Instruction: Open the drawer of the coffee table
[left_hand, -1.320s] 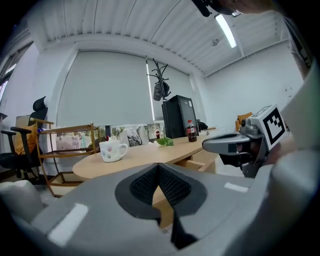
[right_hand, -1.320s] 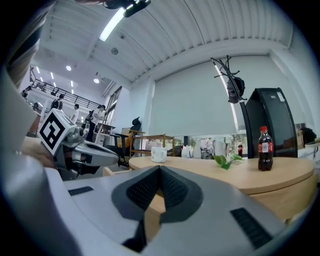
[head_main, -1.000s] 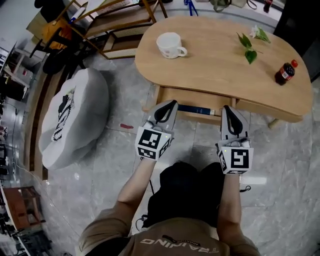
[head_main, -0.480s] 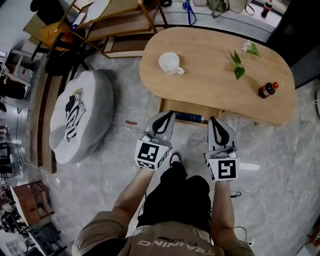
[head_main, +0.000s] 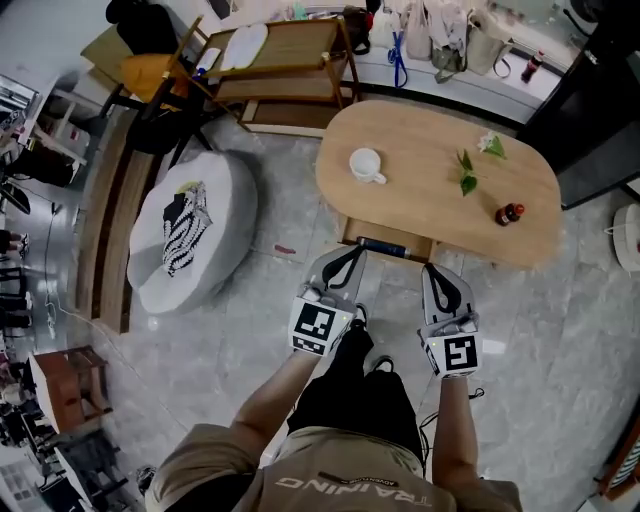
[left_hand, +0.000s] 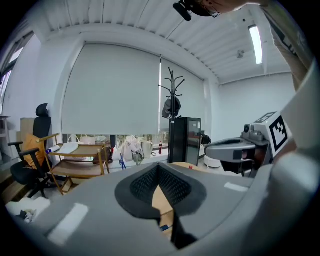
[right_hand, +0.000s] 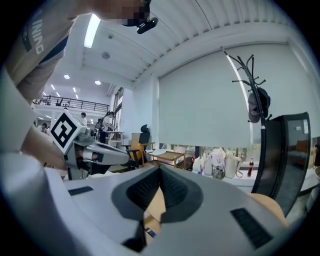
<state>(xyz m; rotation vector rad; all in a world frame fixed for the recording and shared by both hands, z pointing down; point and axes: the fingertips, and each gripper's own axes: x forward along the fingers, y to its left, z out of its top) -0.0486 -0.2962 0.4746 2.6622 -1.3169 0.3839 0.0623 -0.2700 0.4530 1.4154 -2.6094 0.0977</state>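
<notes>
The oval wooden coffee table (head_main: 430, 150) stands below and ahead of me. Its drawer (head_main: 421, 245) is pulled out at the near edge, with a long blue item (head_main: 383, 245) lying in it. My left gripper (head_main: 346, 260) and right gripper (head_main: 438, 276) hang side by side in the air, high above the floor in front of the drawer and apart from it. Both are shut with nothing between the pads. In the left gripper view the shut left gripper (left_hand: 159, 172) lets only a strip of the table's wood show. The right gripper (right_hand: 160, 175) in its own view looks the same.
On the table are a white cup (head_main: 366, 166), a leafy sprig (head_main: 466, 172), a white flower (head_main: 491, 144) and a small red-capped bottle (head_main: 507, 214). A grey pouf (head_main: 195, 240) sits on the floor at the left. A wooden trolley (head_main: 280, 60) stands behind it.
Both grippers have risen together, away from the drawer. The head view has risen too, so the table now looks smaller and farther. The drawer stays pulled out.
</notes>
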